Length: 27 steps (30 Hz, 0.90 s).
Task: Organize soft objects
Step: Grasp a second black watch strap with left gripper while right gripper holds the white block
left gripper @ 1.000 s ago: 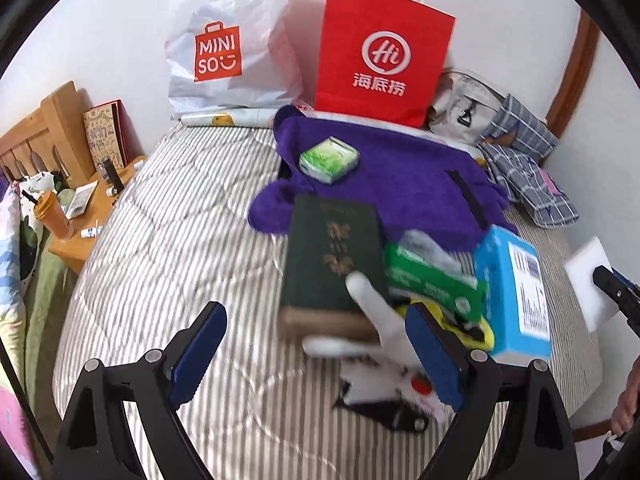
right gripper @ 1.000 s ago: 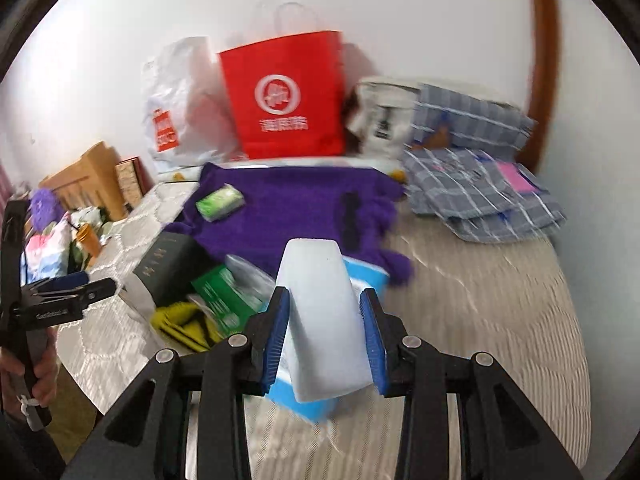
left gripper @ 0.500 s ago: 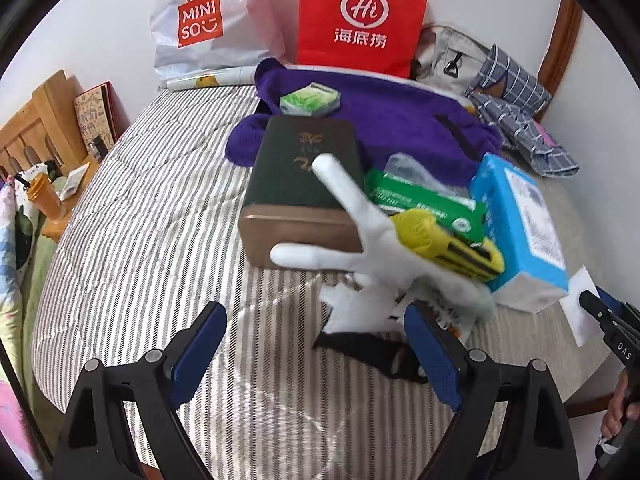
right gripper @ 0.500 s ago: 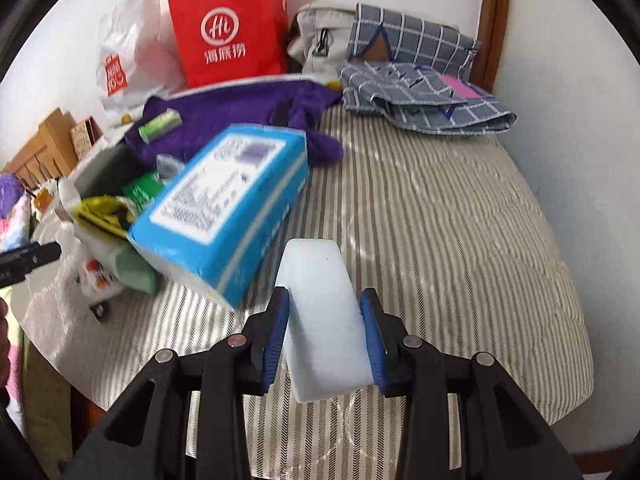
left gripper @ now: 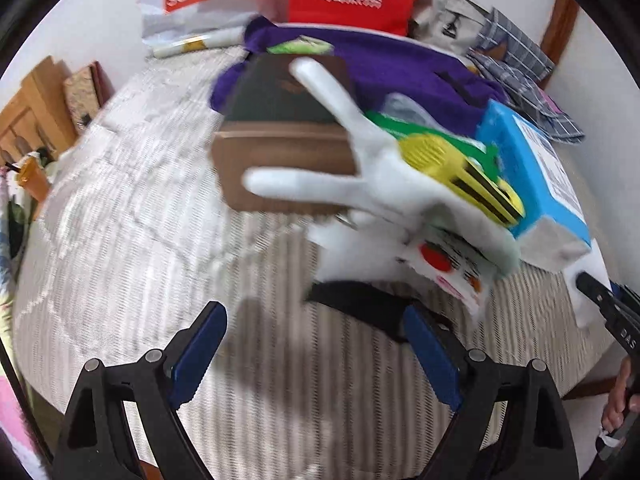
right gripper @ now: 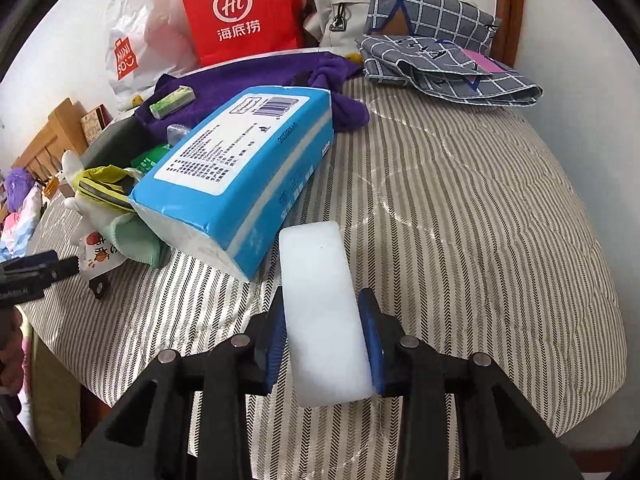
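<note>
Sponge-like white block (right gripper: 326,320) is what we have pinched in our right hand-held gripper (right gripper: 325,344): the blue pads press its two long sides, squeezing a little tighter at this moment, and it stands on edge, low over a bare part of the striped bed cover (right gripper: 460,240). We judge that side grip suits a soft block, since it leaves the bottom free to meet the bed.

Just beside it to the left lies the blue tissue pack (right gripper: 240,176), propped at a slant on the pile, so the open stretch of cover to its right looks like the reason we carry the block here.

Our left hand-held gripper (left gripper: 316,344) is spread wide with nothing between its pads, aimed at the pile's near end, where a white glove (left gripper: 360,184) sticks two fingers out, a yellow cloth (left gripper: 460,168) rests on it, and a dark box (left gripper: 288,120) sits behind. The purple towel (right gripper: 256,76), red bag (right gripper: 240,12) and checked cloth (right gripper: 440,60) lie farther back.
</note>
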Each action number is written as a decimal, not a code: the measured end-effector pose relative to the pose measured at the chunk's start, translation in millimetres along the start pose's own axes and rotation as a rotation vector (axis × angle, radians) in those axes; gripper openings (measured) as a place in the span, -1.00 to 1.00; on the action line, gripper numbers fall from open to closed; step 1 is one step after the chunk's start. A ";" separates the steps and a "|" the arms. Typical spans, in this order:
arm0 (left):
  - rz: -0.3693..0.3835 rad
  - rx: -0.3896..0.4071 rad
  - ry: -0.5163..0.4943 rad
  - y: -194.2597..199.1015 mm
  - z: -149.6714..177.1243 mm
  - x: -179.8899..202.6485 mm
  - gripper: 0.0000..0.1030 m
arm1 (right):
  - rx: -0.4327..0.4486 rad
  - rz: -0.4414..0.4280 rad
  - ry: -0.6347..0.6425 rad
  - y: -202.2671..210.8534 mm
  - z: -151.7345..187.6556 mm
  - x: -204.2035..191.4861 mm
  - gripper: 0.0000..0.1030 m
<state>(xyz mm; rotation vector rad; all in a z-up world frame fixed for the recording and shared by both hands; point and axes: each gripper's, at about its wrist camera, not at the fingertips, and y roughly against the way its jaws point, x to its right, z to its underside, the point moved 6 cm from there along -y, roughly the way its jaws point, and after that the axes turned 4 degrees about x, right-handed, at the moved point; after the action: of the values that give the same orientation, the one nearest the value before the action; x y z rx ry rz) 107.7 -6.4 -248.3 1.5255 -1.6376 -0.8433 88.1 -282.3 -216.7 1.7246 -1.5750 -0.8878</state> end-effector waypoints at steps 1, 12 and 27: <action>0.017 -0.008 0.002 -1.7 2.4 5.4 0.74 | 0.001 0.000 0.005 0.0 0.1 -0.7 -0.35; -0.072 -0.009 -0.024 -18.4 2.5 39.0 0.83 | 0.006 -0.021 0.011 -1.7 0.7 -0.2 -0.36; -0.108 -0.011 0.054 -4.3 17.3 -13.3 0.80 | 0.015 -0.033 0.007 0.4 2.9 0.5 -0.38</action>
<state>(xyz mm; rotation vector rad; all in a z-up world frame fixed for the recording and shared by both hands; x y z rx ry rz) 95.5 6.3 -261.9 1.6272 -1.5202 -0.8594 85.5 -282.8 -218.1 1.7669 -1.5571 -0.8871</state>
